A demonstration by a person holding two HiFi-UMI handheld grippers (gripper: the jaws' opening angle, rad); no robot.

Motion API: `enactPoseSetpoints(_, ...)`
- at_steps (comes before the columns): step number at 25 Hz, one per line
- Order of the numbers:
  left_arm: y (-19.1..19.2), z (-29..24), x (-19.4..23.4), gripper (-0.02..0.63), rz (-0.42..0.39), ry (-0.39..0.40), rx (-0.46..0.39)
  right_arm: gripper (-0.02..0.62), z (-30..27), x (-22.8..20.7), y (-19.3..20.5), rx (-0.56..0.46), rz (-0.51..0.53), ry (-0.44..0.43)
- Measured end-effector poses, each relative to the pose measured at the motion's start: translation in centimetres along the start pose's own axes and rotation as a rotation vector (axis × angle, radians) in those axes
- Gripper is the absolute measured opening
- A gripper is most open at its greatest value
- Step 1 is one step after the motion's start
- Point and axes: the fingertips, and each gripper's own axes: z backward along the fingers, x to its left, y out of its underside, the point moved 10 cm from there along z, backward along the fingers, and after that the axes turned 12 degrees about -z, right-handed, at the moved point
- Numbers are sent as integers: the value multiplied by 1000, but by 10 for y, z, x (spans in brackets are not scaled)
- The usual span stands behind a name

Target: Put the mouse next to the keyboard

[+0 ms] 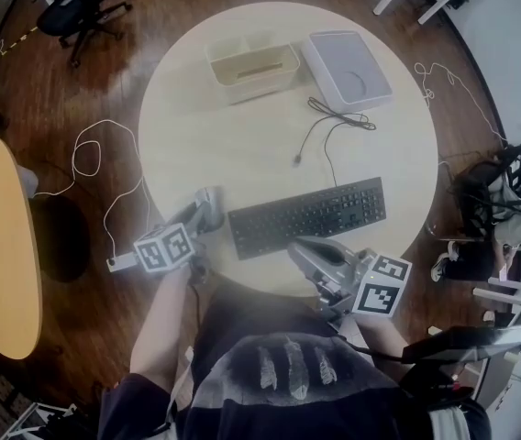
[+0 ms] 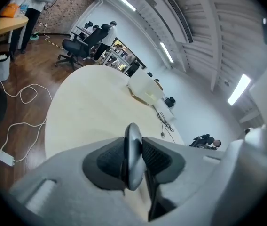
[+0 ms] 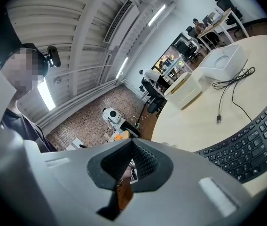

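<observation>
A: Left gripper [image 1: 208,202] has the mouse [image 2: 132,160] clamped edge-on between its pads [image 2: 108,161], down at the near-left rim of the bench [image 1: 242,145], just off the left end of the keyboard [image 1: 308,216]

B: And the right gripper [image 1: 304,253]? Jaws pressed together, nothing in them, parked by the keyboard's near edge, out of the way

A: So the placing is what counts. I'd say hold that squeeze steady, level the mouse so its base faces the bench, and bring it down on the bare surface beside the keyboard, close but not knocking the keys

B: Agreed, and let go only once it sits flat. Release early and it could tip or skid off the rim, which is right there

A: Anything to read? No brand shows on the mouse or the keyboard, the key legends are too small, and the cubes [image 1: 164,248] carry only black-and-white square markers
</observation>
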Motion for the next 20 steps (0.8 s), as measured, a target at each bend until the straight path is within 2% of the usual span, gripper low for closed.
enactPoseSetpoints(6,-4,14,11,121,116,78,-78,-2,-7,-1,0,10,-1,14)
enactPoseSetpoints(10,-11,23,11,120,154,161,-125,2,-21,-8,4,79,8,2)
enactPoseSetpoints(15,-29,41,0,120,157,287,-196,122,-58,-21,5,238,72,-3)
enactPoseSetpoints(20,-43,64,-25,120,149,410,-255,246,-102,-22,7,345,86,-48)
